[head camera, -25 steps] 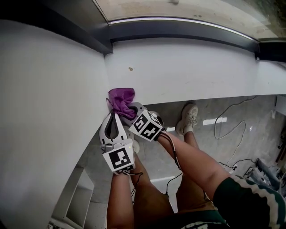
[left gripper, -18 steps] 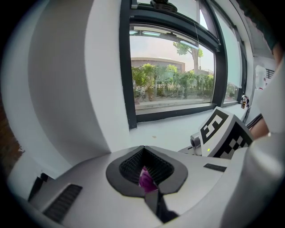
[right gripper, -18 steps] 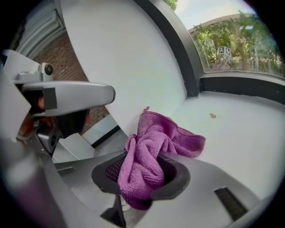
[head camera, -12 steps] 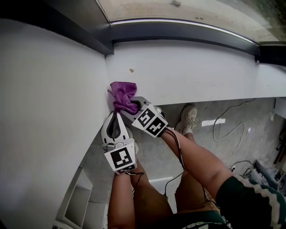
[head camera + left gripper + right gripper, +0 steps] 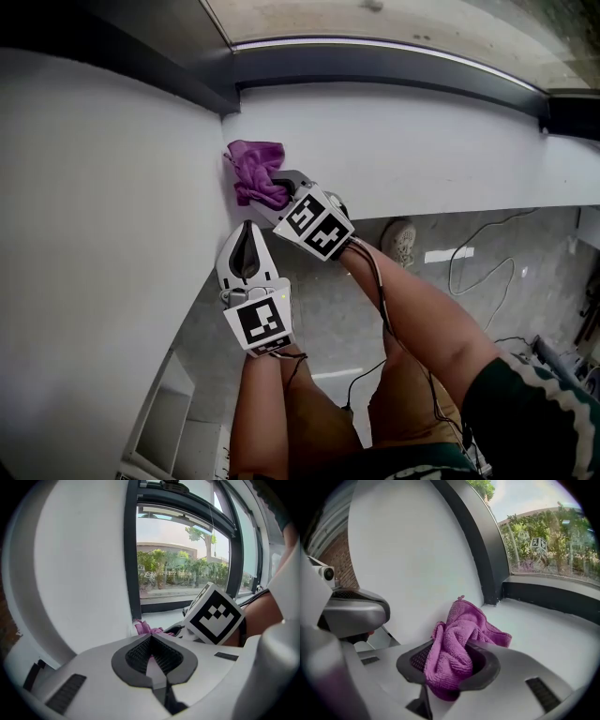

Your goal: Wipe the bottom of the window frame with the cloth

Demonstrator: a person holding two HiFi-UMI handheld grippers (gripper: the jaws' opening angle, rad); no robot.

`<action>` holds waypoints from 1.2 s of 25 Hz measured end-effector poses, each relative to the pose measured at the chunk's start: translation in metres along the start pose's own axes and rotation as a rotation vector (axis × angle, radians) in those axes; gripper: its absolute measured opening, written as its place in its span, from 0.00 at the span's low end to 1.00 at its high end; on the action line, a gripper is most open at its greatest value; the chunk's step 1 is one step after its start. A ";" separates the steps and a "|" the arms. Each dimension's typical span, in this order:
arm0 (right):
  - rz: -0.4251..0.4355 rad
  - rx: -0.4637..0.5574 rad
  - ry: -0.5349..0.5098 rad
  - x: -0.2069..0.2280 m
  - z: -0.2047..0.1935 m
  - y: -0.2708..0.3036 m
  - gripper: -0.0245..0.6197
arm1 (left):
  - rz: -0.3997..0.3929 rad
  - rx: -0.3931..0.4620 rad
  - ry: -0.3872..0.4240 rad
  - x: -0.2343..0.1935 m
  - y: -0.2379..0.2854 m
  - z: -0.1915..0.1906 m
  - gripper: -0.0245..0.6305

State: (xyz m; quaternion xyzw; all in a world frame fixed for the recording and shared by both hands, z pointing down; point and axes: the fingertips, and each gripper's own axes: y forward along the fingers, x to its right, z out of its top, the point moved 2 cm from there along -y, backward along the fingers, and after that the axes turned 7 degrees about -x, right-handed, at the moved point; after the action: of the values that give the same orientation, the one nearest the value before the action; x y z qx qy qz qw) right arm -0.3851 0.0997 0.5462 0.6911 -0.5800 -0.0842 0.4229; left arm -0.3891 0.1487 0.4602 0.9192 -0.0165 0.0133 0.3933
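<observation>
Right gripper (image 5: 449, 665) has its jaws clamped on the bunched purple microfibre cloth (image 5: 461, 634). The cloth is down on the white sill (image 5: 422, 150) by the left wall, not quite at the dark window frame (image 5: 375, 64). Left gripper (image 5: 248, 246) is pinched together on nothing. I'd push the cloth up against the frame, press it flat, then sweep right.

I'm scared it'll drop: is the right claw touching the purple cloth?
Touching. The right gripper view shows the right claw shut on the purple cloth, which bulges between its jaws.
</observation>
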 end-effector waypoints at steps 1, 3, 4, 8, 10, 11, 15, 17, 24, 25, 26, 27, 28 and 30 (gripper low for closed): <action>-0.005 0.003 -0.004 0.004 0.003 -0.001 0.25 | -0.004 0.002 -0.010 0.001 0.002 0.002 0.04; -0.013 0.007 -0.016 0.012 0.011 -0.002 0.25 | -0.008 0.002 -0.028 0.001 0.006 0.007 0.04; -0.018 0.005 -0.022 0.015 0.014 -0.002 0.25 | -0.007 -0.002 -0.038 0.001 0.009 0.009 0.04; -0.057 -0.005 -0.043 0.032 0.032 -0.002 0.25 | -0.002 -0.016 -0.081 -0.002 0.022 0.017 0.04; -0.070 -0.005 -0.043 0.039 0.039 -0.001 0.25 | -0.002 -0.013 -0.082 -0.004 0.027 0.022 0.04; -0.075 -0.011 -0.046 0.042 0.041 0.000 0.25 | -0.003 -0.012 -0.082 -0.004 0.030 0.024 0.04; -0.083 -0.070 -0.057 0.049 0.034 0.000 0.25 | -0.006 -0.015 -0.096 -0.004 0.038 0.032 0.04; -0.090 -0.084 -0.062 0.048 0.031 -0.001 0.25 | -0.014 -0.023 -0.095 -0.005 0.040 0.034 0.04; -0.123 -0.120 -0.058 0.054 0.015 -0.009 0.25 | -0.036 -0.038 -0.058 0.003 0.043 0.036 0.04; -0.127 -0.125 -0.051 0.056 0.014 -0.009 0.25 | -0.041 -0.040 -0.045 0.003 0.043 0.036 0.04; -0.130 -0.132 -0.047 0.058 0.013 -0.009 0.25 | -0.045 -0.041 -0.036 0.003 0.044 0.038 0.04; -0.131 -0.141 -0.044 0.059 0.014 -0.008 0.25 | -0.047 -0.042 -0.032 0.002 0.045 0.039 0.04; -0.129 -0.151 -0.046 0.061 0.014 -0.008 0.25 | -0.046 -0.045 -0.030 0.000 0.047 0.040 0.04; -0.129 -0.162 -0.064 0.064 0.016 -0.010 0.25 | -0.038 -0.051 -0.026 -0.002 0.052 0.043 0.04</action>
State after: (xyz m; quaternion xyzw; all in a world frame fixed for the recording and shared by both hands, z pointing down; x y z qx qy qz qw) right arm -0.3678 0.0354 0.5530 0.6874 -0.5390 -0.1800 0.4523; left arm -0.3924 0.0821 0.4679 0.9092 -0.0045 -0.0063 0.4164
